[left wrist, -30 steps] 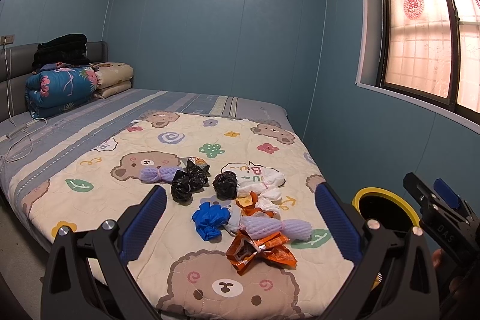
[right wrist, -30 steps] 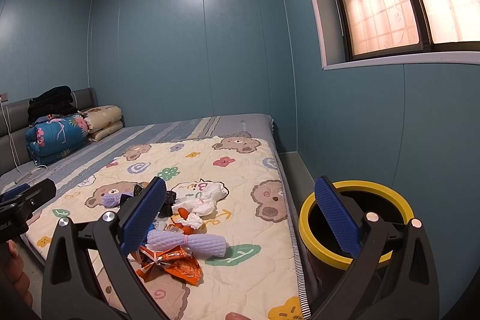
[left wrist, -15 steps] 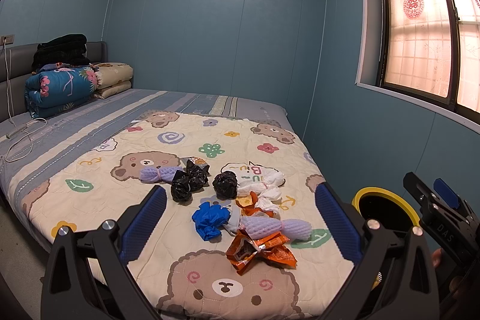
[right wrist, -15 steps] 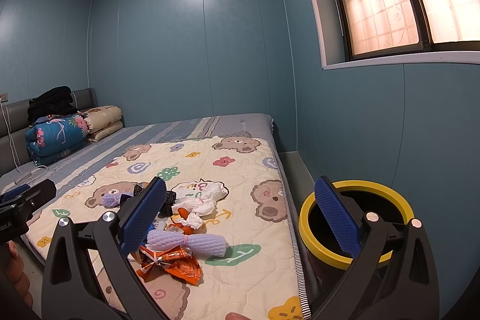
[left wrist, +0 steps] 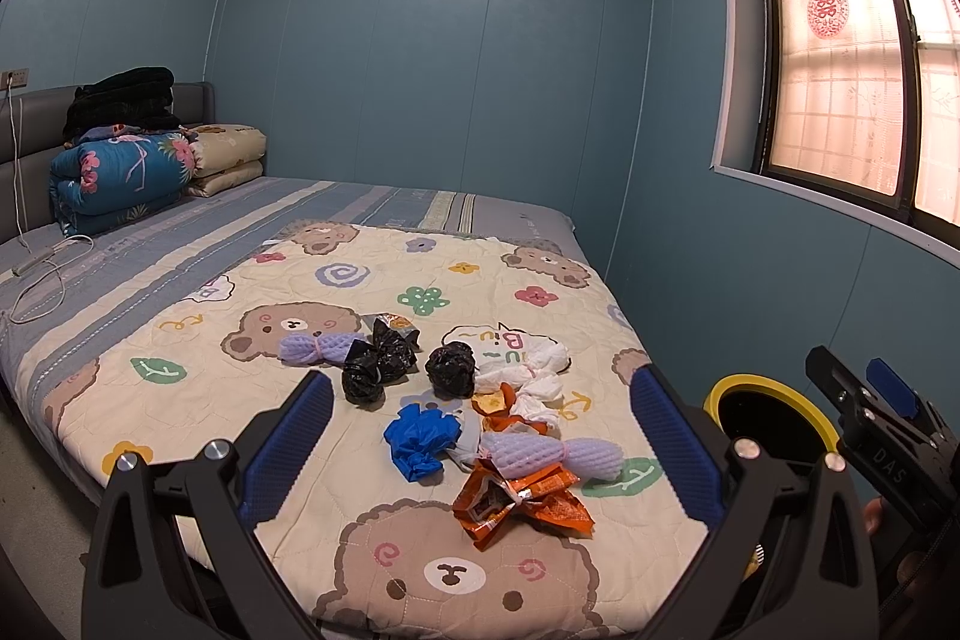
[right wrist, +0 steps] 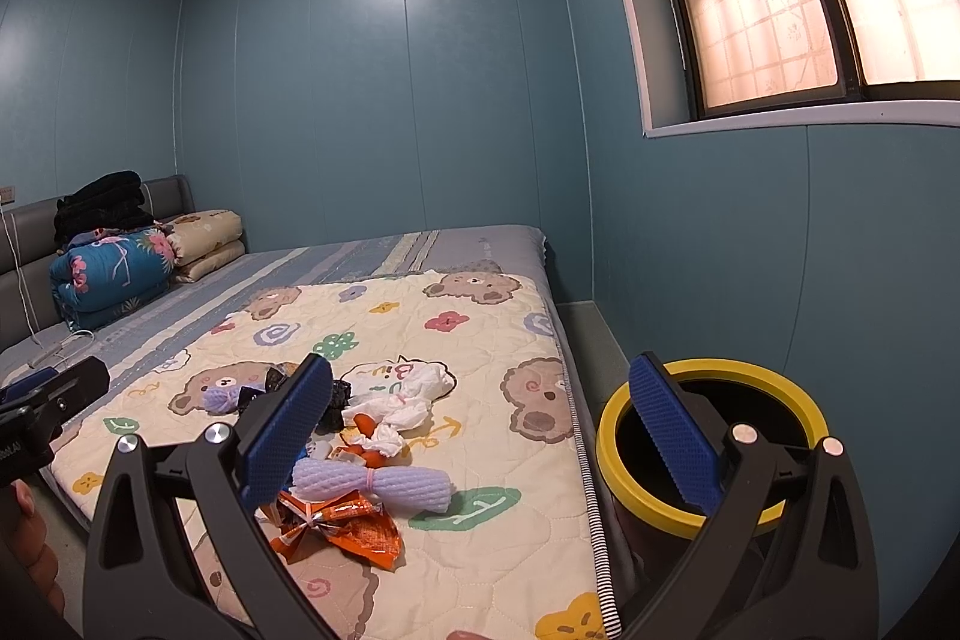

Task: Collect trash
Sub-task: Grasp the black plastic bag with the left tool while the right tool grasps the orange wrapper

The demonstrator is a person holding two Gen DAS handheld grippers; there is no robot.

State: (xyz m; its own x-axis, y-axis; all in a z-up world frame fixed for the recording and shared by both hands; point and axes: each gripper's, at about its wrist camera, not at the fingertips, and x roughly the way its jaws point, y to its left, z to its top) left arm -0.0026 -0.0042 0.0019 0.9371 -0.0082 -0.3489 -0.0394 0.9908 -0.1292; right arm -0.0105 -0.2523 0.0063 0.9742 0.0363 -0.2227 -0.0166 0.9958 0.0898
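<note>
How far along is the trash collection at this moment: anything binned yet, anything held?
Nothing looks done: the orange wrapper, purple foam net, blue bag, black bags and white tissue lie on the quilt. Left tool and right tool are open, empty. The yellow-rimmed bin interior is too dark to judge.

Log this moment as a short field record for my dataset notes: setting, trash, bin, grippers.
setting: bedroom, bear-print quilt spread on the bed
trash: orange snack wrapper, two lavender foam nets, blue crumpled bag, black bags, white tissue, all clustered on the quilt
bin: yellow-rimmed bin, on the floor beside the bed
left gripper: open, holding nothing
right gripper: open, holding nothing
</note>
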